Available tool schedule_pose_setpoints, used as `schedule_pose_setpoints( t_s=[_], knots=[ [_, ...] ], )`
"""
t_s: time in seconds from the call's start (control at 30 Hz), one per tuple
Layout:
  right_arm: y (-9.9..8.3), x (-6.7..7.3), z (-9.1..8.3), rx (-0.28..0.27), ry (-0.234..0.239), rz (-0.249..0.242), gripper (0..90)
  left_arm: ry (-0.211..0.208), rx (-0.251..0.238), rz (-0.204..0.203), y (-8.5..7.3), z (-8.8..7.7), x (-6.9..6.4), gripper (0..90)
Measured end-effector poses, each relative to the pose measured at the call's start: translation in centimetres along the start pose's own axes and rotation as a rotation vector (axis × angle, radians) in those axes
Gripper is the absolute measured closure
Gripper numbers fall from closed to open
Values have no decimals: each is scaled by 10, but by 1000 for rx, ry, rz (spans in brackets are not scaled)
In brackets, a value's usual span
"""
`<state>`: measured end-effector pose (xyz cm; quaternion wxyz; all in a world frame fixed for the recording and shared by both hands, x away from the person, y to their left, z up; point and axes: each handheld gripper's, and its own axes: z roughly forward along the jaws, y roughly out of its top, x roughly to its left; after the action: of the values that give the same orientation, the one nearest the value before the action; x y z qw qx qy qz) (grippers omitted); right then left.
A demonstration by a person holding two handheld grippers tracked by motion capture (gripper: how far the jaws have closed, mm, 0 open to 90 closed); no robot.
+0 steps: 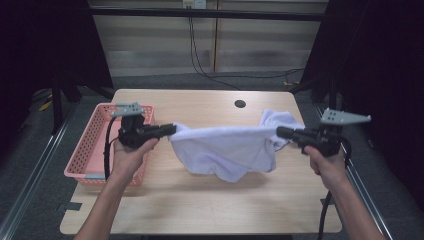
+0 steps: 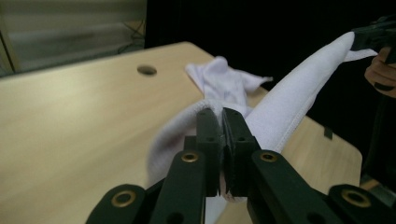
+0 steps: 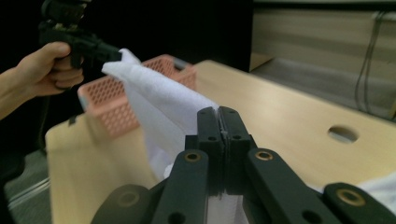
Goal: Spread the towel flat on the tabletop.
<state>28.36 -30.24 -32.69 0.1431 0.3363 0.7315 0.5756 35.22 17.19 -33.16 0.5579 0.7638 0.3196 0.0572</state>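
Observation:
A white cloth (image 1: 225,147) hangs stretched above the wooden table (image 1: 200,200), held at both ends. My left gripper (image 1: 172,129) is shut on its left edge, beside the pink basket (image 1: 85,150). My right gripper (image 1: 280,132) is shut on its right edge, where more of the cloth bunches up behind. In the left gripper view the jaws are shut on the cloth (image 2: 289,98), which runs off to the right gripper (image 2: 357,39) far off. In the right gripper view the cloth (image 3: 159,98) runs from the shut jaws to the left gripper (image 3: 116,56).
The pink mesh basket (image 3: 116,105) stands at the table's left edge, partly overhanging it. A round cable hole (image 1: 240,104) sits near the table's far edge. Black curtains flank both sides, and cables (image 1: 200,60) trail on the floor behind.

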Motion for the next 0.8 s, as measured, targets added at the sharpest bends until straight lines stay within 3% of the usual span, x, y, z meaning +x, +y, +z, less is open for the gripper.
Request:
schedule_pose_setpoints(
  t_s=[0.03, 0.13, 0.2, 0.23, 0.27, 0.37, 0.4, 0.47, 0.5, 0.53, 0.57, 0.6, 0.7, 0.73, 0.77, 0.8],
  knots=[
    [10, -5, 0, -17, -12, 2, 890, 0, 0, 0, 0, 0, 0, 869],
    [30, -13, 1, -50, -45, 0, 890, 17, -54, 15, 33, 0, 0, 870],
    [61, -24, 0, -110, -78, 3, 891, 33, -108, 23, 62, -2, 1, 870],
    [72, -26, -1, -122, -92, -8, 891, 33, -108, 23, 62, -2, 1, 870],
    [82, -26, -2, -140, -101, -12, 891, 49, -149, 35, 84, -6, 1, 870],
    [116, -25, -7, -194, -122, -35, 891, 58, -225, 55, 115, -18, -5, 871],
    [127, -24, -9, -208, -126, -45, 891, 58, -225, 55, 115, -18, -5, 870],
    [149, -19, -17, -251, -137, -61, 891, 51, -294, 95, 142, -38, -19, 871],
    [149, -19, -17, -251, -137, -61, 891, 51, -294, 95, 142, -38, -19, 871],
    [168, -11, -28, -305, -128, -89, 891, 42, -314, 111, 148, -44, -25, 871],
    [168, -11, -28, -305, -128, -89, 891, 48, -331, 125, 152, -50, -32, 871],
    [180, 0, -40, -351, -113, -115, 892, 45, -341, 156, 154, -58, -46, 871],
    [176, 7, -47, -372, -89, -118, 891, 42, -309, 170, 145, -60, -53, 870],
    [168, 9, -49, -364, -86, -115, 891, 42, -285, 177, 136, -59, -55, 870],
    [141, 9, -48, -318, -75, -105, 891, 39, -264, 169, 124, -58, -56, 870],
    [125, 9, -47, -289, -70, -92, 891, 13, -210, 146, 95, -52, -55, 870]
  ],
)
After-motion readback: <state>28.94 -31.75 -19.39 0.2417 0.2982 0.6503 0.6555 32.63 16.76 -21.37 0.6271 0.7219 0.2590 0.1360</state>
